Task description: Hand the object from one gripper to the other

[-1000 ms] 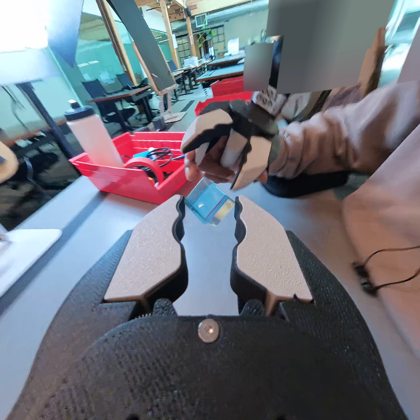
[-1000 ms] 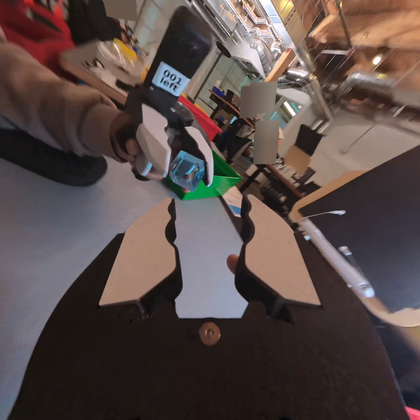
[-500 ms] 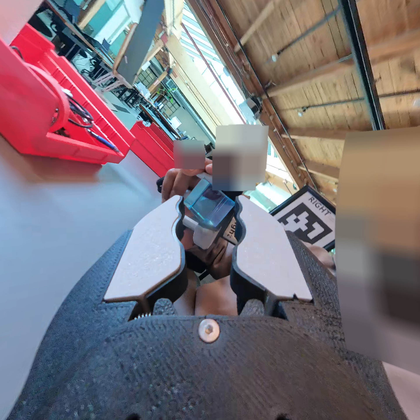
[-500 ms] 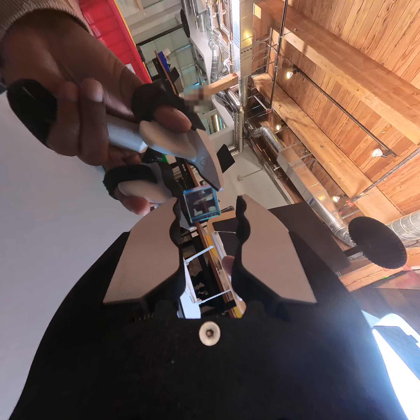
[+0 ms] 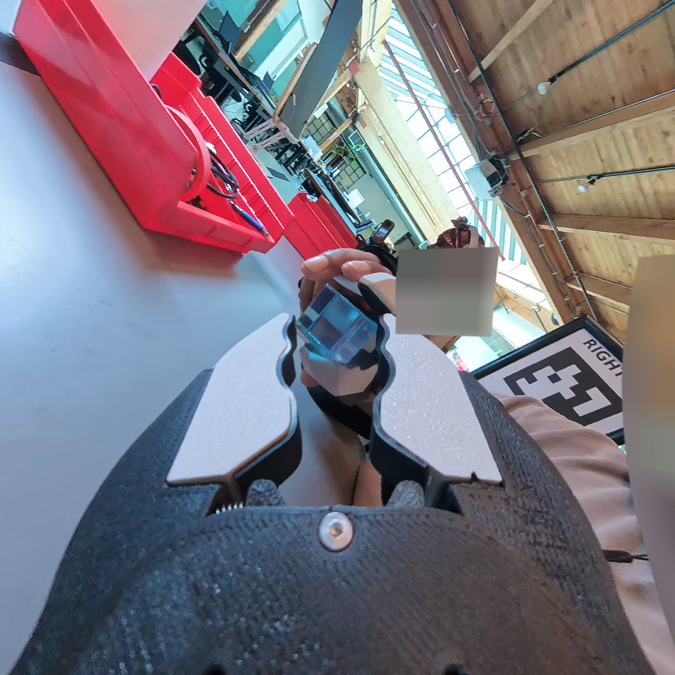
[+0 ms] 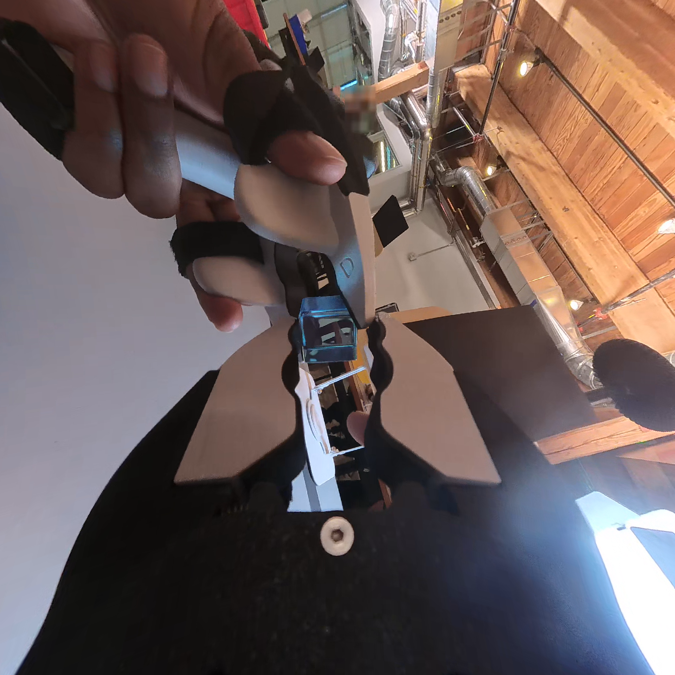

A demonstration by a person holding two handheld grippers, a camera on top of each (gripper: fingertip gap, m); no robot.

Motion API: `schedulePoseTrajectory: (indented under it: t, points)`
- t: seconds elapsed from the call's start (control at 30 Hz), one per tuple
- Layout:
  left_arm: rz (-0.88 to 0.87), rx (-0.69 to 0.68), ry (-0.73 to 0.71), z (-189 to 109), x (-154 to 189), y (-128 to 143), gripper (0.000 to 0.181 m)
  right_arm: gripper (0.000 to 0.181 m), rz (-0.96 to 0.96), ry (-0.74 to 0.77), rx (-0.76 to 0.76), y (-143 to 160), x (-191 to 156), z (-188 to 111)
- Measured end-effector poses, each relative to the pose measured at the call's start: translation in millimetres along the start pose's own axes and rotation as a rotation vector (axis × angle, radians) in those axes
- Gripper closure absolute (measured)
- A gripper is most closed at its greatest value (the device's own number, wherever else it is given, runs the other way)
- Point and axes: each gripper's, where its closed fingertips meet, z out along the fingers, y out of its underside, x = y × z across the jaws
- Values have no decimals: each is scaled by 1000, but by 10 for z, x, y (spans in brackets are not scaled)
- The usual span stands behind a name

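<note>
Left gripper (image 5: 336, 341) pinching clear blue cube (image 5: 336, 334) at fingertips, held aloft above table (image 5: 91, 292), leaving 2 faces exposed for transfer. Right gripper (image 6: 334, 330) spread, fingertips straddling cube (image 6: 327, 334); contact unclear. Likely next: right closes, left releases.

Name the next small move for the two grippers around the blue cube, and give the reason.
Probably close the right gripper on the blue cube. The cube sits between its fingertips, touching the left pad, with a gap at the other side. The left gripper is shut on the cube, so it should likely let go only once the right one grips.
</note>
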Motion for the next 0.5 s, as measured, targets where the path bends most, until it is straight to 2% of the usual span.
schedulePoseTrajectory:
  t: [0.27, 0.5]
  points:
    - [39, -38, -68, -6, -77, 34, 139, 147, -6, -44, 19, 44, -79, 0]
    - [-24, -112, 77, -12, 48, 75, 139, 152, 124, -93, 82, -19, -45, -74]
